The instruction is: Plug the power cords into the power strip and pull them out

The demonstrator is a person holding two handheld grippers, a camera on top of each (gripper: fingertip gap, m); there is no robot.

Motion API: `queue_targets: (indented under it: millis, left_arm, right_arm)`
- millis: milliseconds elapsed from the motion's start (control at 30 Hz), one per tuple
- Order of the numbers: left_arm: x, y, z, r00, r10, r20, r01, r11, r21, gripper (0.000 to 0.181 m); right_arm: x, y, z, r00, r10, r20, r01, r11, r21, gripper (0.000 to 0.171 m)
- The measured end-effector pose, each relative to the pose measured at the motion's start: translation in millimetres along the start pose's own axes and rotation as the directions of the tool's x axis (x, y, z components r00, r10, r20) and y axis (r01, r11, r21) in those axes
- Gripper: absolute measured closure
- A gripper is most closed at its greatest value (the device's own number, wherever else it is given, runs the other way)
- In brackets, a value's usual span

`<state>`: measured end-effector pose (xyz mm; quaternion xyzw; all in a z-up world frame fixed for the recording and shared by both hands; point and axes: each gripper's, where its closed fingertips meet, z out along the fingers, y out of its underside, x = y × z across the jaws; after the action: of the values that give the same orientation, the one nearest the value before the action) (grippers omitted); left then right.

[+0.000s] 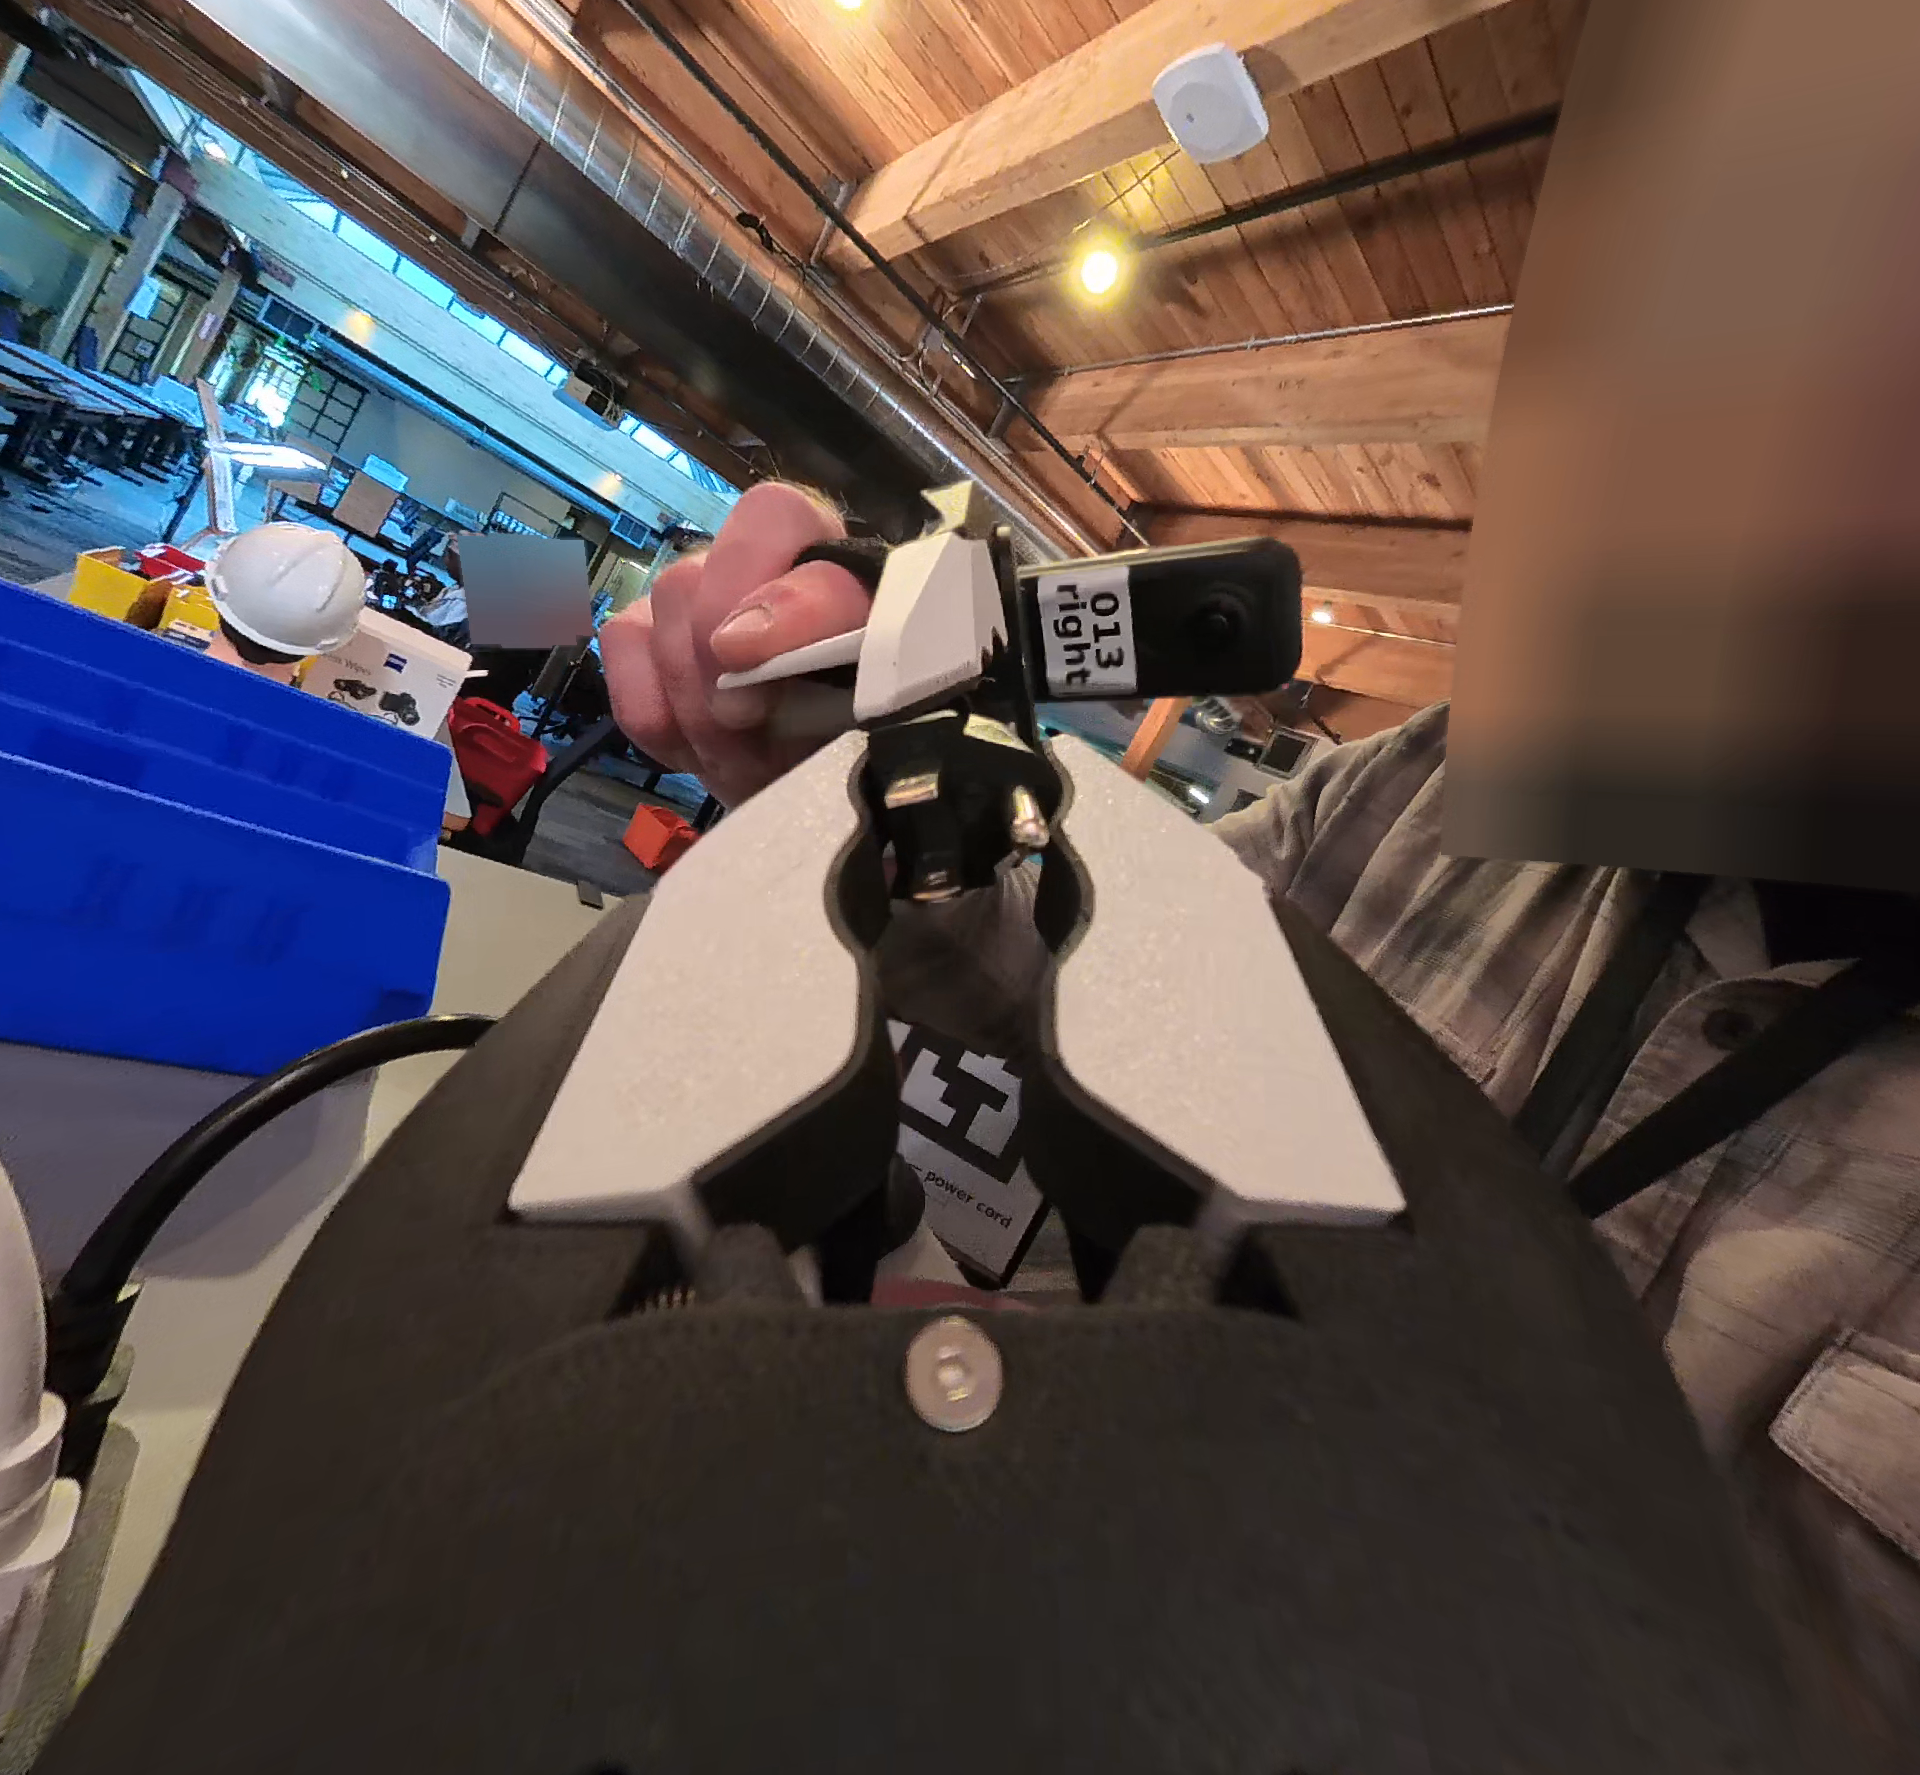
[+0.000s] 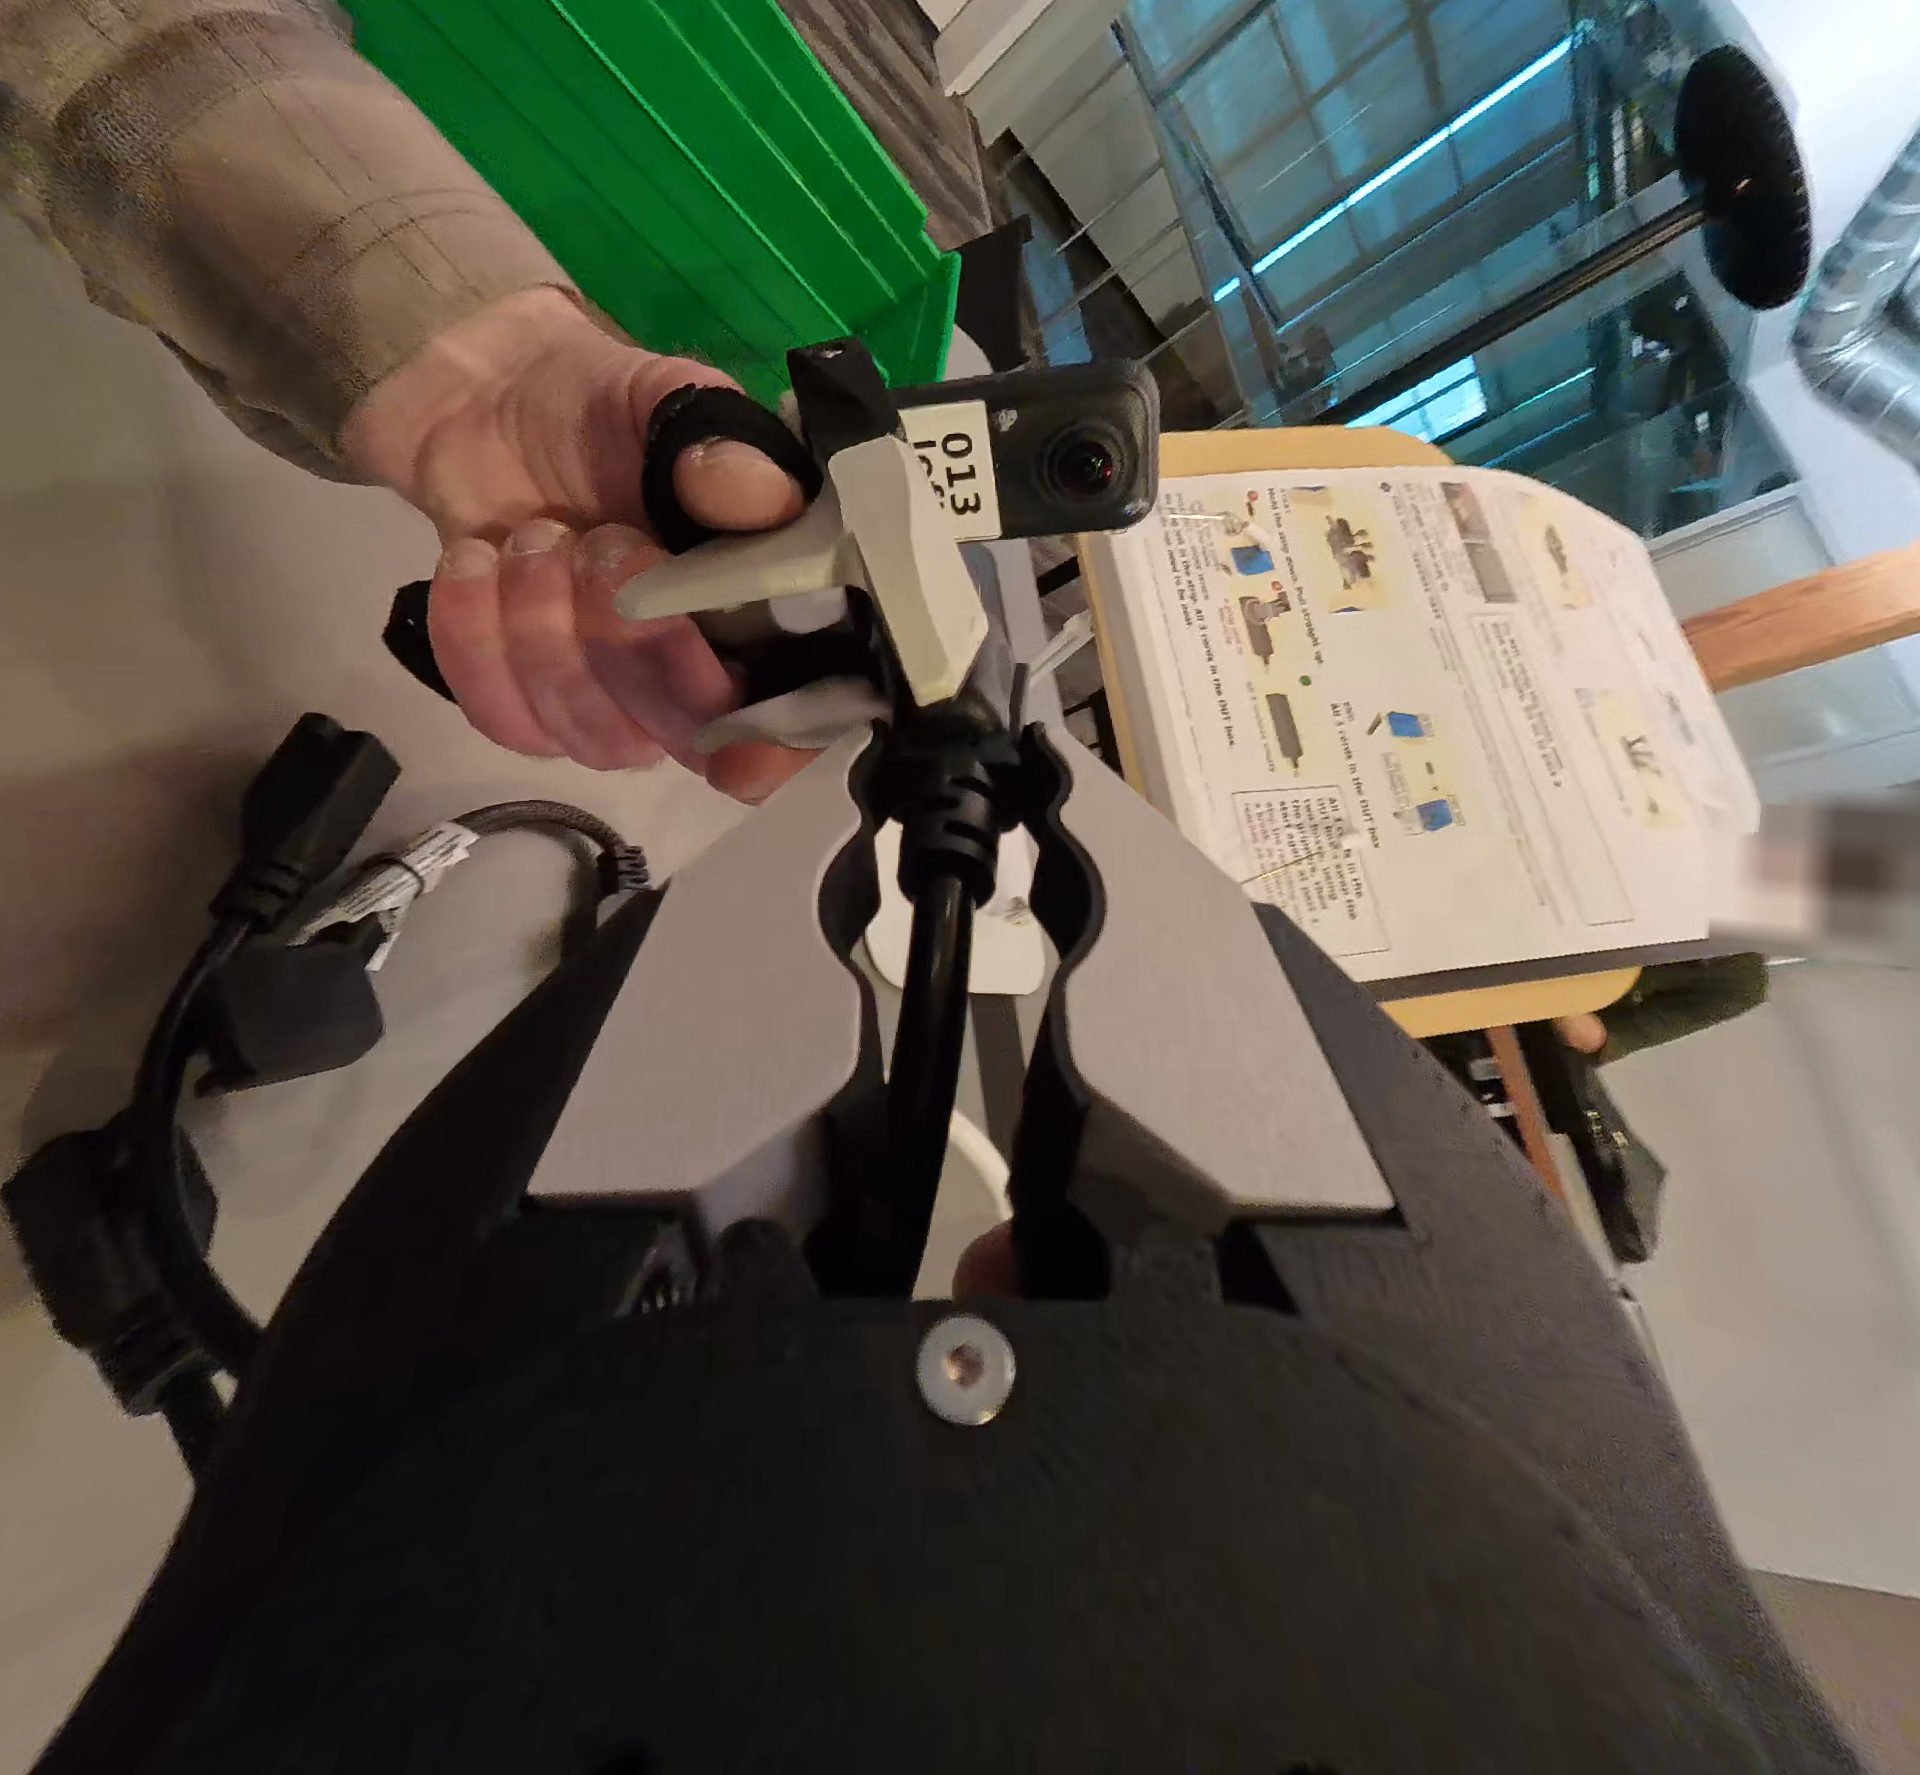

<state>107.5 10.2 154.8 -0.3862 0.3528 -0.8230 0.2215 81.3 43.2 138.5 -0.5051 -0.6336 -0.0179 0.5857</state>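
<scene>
A black power cord plug point(image 1: 961, 816) is held in the air between both grippers, its metal prongs facing the left wrist camera. My left gripper point(image 1: 956, 780) is shut on the plug's prong end. My right gripper point(image 2: 951, 780) is shut on the plug's ribbed strain relief point(image 2: 956, 790), and the cord point(image 2: 930, 1019) runs back between its fingers. Each gripper shows in the other's view, held by a hand: the right gripper point(image 1: 935, 624) and the left gripper point(image 2: 904, 572). A white rounded object point(image 2: 1003, 967), perhaps the power strip, lies on the table under the right gripper.
A blue bin point(image 1: 208, 842) stands left of the left gripper, with a black cable point(image 1: 208, 1133) below it. A green bin point(image 2: 623, 115), more black cords point(image 2: 291, 894) and a braided cable point(image 2: 520, 821) lie on the white table. A printed sheet on a board point(image 2: 1403, 707) stands to the right. The grippers are tip to tip, or close to it.
</scene>
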Motion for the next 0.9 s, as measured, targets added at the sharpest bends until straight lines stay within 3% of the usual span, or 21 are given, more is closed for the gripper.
queue_targets:
  millis: [133,233,367,500,567,700,767,833,900]
  left_arm:
    - [-7.5,1.4,-4.1,0.994,0.082,0.077,-0.076,0.994,-0.075,0.158]
    - [-16.7,-7.6,-19.0,0.954,0.229,0.194,-0.198,0.966,-0.166,0.146]
    - [-42.3,-3.9,-50.7,0.779,0.53,0.335,-0.353,0.813,-0.464,0.128]
    - [-83.4,26.2,-97.0,0.636,0.698,0.331,-0.276,0.605,-0.746,0.119]
    - [-97.4,46.0,-112.2,0.619,0.731,0.286,-0.232,0.518,-0.823,0.116]
    - [-114.2,77.8,-118.6,0.639,0.731,0.241,-0.178,0.444,-0.878,0.125]
    - [-126.7,92.1,-132.7,0.614,0.761,0.211,-0.11,0.348,-0.931,0.13]
    - [-135.8,101.9,-141.8,0.609,0.763,0.214,-0.06,0.314,-0.947,0.143]
    - [-143.0,105.2,-145.4,0.598,0.77,0.224,-0.047,0.313,-0.948,0.141]
  right_arm:
    - [9.5,4.5,-3.8,0.995,0.099,0.022,-0.099,0.995,-0.001,0.149]
    - [27.0,7.0,-15.8,0.981,0.188,0.039,-0.189,0.982,0.012,0.149]
    - [31.7,14.1,-22.4,0.973,0.209,0.103,-0.205,0.978,-0.048,0.149]
    - [36.7,21.7,-27.9,0.965,0.221,0.142,-0.206,0.972,-0.109,0.148]
    - [38.7,24.9,-30.0,0.964,0.221,0.148,-0.203,0.97,-0.131,0.149]
    - [31.3,35.2,-30.1,0.959,0.218,0.181,-0.183,0.964,-0.192,0.148]
    - [26.0,36.7,-29.8,0.955,0.225,0.194,-0.186,0.962,-0.2,0.149]
    - [21.2,38.9,-29.7,0.952,0.228,0.205,-0.184,0.96,-0.212,0.149]
    - [19.5,41.4,-29.4,0.95,0.234,0.208,-0.187,0.957,-0.223,0.149]
